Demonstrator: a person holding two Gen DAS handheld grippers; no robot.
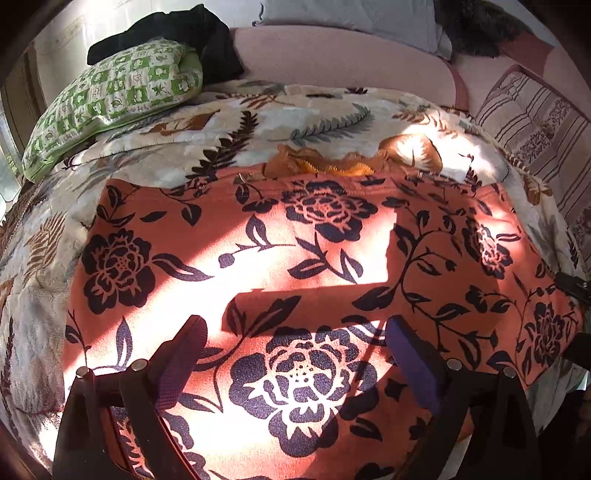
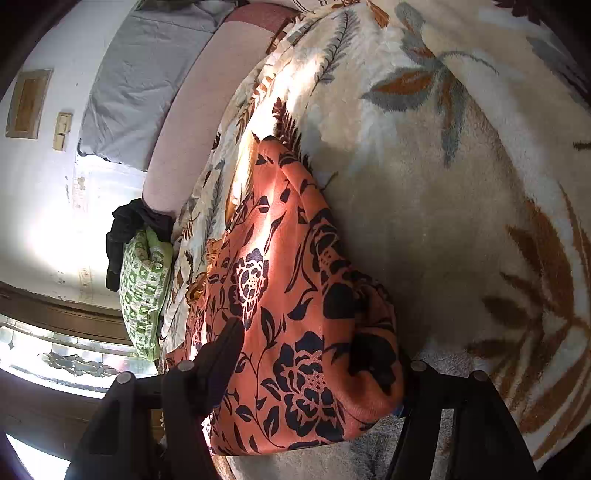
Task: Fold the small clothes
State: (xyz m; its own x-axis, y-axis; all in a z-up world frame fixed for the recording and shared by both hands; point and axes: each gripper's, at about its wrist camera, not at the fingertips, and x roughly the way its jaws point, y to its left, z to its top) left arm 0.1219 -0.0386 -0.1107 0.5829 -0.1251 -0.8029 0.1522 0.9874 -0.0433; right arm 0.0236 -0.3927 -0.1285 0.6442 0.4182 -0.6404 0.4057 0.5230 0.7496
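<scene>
The orange garment (image 1: 295, 266) lies spread on the blanket (image 1: 258, 122). The left gripper (image 1: 295, 354) hangs released above it. The right gripper (image 2: 325, 354) straddles a bunched edge, with only one finger (image 2: 221, 354) visible — the other hides under cloth, so I cannot tell if it pinches. A shallow bite could slip, or snag the blanket too — harsh sun and shadow blur the layers.

Bed covered by a cream, leaf-patterned blanket (image 1: 314, 122). An orange garment with dark floral print (image 1: 295, 258) lies spread flat on its near part. At far left rests a green-checked pillow (image 1: 110, 96), with dark clothing (image 1: 177, 33) heaped just behind it.
</scene>
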